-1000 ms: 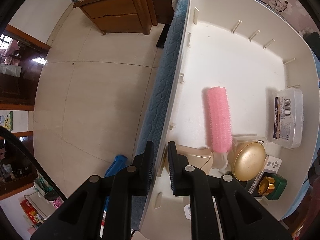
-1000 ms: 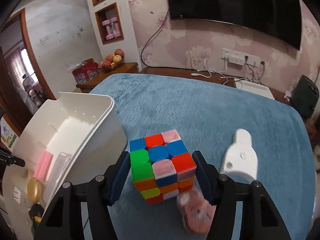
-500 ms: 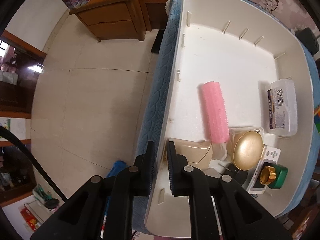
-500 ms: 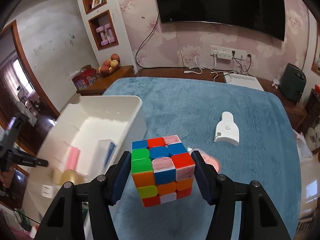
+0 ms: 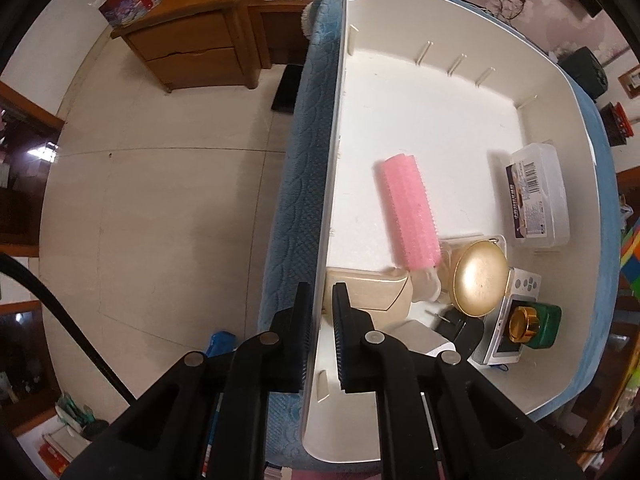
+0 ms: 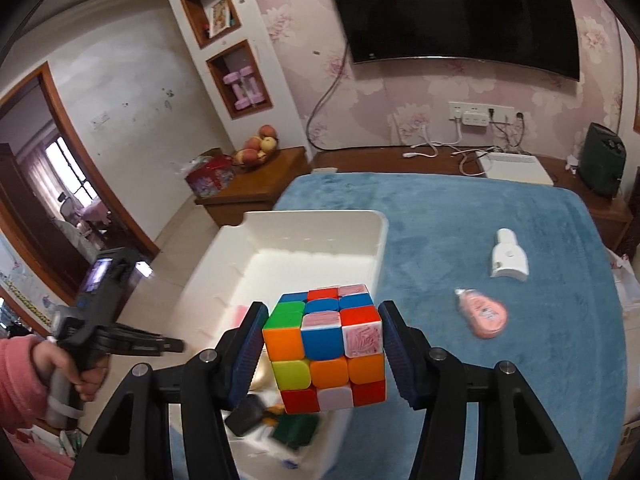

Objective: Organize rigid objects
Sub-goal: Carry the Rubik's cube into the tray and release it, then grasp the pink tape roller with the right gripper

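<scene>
The Rubik's cube (image 6: 325,346) is clamped between the fingers of the right hand-held gripper (image 6: 323,354) and held in the air above the white bin's (image 6: 320,220) near end. The bin's left wall (image 5: 326,216) is pinched by the left hand-held gripper (image 5: 320,340), at the bed's (image 6: 460,216) left edge.

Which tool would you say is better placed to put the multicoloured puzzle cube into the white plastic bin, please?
The right tool: it already grips the multicoloured puzzle cube, held above the near end of the white plastic bin. The left tool is occupied, clamped on the bin's side wall, probably steadying it.
</scene>
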The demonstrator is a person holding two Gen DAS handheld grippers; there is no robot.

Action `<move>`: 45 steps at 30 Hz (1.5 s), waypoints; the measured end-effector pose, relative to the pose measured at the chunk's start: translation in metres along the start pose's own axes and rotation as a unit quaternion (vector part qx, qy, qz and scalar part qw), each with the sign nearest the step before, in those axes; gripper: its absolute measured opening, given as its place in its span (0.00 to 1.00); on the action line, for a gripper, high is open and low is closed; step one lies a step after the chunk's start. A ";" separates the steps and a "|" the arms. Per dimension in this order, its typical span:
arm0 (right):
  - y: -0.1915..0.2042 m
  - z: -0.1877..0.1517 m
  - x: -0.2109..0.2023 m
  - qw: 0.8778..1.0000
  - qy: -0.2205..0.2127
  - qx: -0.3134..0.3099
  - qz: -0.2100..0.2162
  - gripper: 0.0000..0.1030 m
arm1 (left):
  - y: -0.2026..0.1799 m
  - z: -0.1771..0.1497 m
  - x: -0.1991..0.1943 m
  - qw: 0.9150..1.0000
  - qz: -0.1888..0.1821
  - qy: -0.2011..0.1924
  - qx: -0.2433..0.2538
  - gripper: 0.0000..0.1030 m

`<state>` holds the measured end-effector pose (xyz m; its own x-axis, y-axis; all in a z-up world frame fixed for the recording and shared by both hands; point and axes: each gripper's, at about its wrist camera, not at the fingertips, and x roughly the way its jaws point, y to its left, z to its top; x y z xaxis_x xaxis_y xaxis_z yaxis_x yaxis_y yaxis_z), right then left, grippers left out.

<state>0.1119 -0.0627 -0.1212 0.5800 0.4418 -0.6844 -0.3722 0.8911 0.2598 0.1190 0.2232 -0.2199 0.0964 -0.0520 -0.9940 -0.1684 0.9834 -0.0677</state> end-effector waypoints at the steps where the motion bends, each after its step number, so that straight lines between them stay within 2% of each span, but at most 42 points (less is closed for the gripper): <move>1: 0.006 -0.001 -0.001 1.000 0.002 0.002 0.005 0.56 | 0.000 0.000 0.000 1.000 -0.002 0.000 0.002 0.10; 5: 0.024 -0.007 -0.003 0.999 0.003 0.017 0.029 0.56 | -0.001 -0.001 0.001 1.000 -0.006 0.001 0.021 0.10; 9: 0.037 -0.016 -0.002 0.999 0.007 0.012 0.032 0.57 | -0.002 0.000 0.001 0.999 -0.008 0.004 0.033 0.10; 11: 0.039 -0.019 -0.007 0.998 -0.009 0.017 0.055 0.58 | -0.002 0.000 0.001 0.999 -0.009 0.004 0.036 0.10; 13: 0.039 -0.018 -0.016 0.997 -0.031 0.017 0.063 0.63 | -0.003 -0.001 0.000 0.999 -0.010 0.005 0.042 0.10; 17: 0.034 -0.013 -0.023 0.998 -0.048 0.008 0.040 0.65 | -0.004 -0.002 0.000 0.999 -0.005 0.006 0.050 0.10; 22: 0.005 -0.005 -0.020 0.999 -0.049 0.019 0.001 0.66 | -0.005 -0.001 0.000 0.999 -0.002 0.005 0.046 0.10; 25: -0.018 -0.001 -0.016 0.998 -0.045 0.037 -0.022 0.70 | -0.007 -0.001 0.001 0.999 0.004 0.004 0.042 0.10; 29: -0.054 0.002 -0.005 0.995 -0.029 0.086 -0.052 0.70 | -0.009 -0.002 0.001 0.999 0.016 0.003 0.030 0.10; 31: -0.077 0.004 0.005 0.990 -0.015 0.119 -0.077 0.70 | -0.010 -0.002 0.000 1.000 0.018 0.004 0.020 0.10; 37: -0.135 0.000 0.031 0.974 0.007 0.205 -0.099 0.70 | -0.011 0.000 0.001 1.000 0.029 0.008 0.001 0.10; 45: -0.180 -0.013 0.082 0.944 0.074 0.308 -0.089 0.70 | -0.016 0.000 0.002 0.999 0.049 0.006 -0.024 0.11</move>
<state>0.2164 -0.1881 -0.2327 0.4690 0.2997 -0.8308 0.2413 0.8614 0.4470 0.1223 0.2079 -0.2212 0.0651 0.0414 -0.9970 -0.2229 0.9745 0.0259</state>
